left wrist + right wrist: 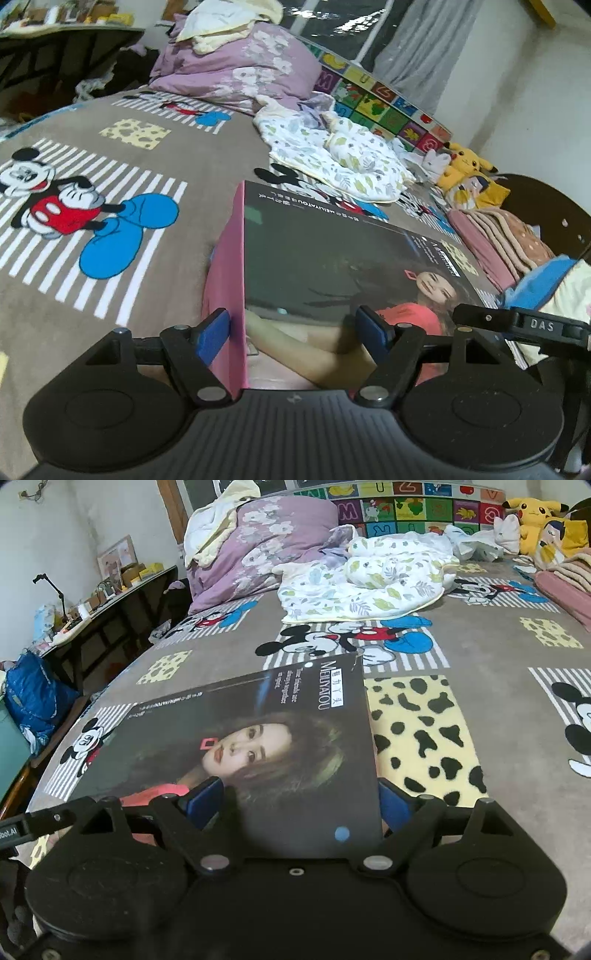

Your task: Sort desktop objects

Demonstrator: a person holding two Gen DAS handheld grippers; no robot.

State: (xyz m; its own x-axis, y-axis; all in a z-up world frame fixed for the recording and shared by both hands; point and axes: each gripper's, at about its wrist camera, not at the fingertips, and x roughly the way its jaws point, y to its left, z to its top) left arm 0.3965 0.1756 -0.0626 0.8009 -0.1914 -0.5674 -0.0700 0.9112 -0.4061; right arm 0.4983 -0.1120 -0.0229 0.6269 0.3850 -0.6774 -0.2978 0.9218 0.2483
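A large flat box with a dark lid showing a woman's portrait and pink sides lies on the Mickey Mouse blanket. My left gripper has its blue pads on either side of the box's near left corner, open wide. In the right wrist view the same box fills the middle. My right gripper straddles its near right corner, also open wide. The other gripper's black arm shows at the frame edge in each view.
A leaf-print baby quilt and purple floral duvet lie at the far side. Pikachu plush toys and folded pink blankets sit at the right. A cluttered desk stands left of the bed.
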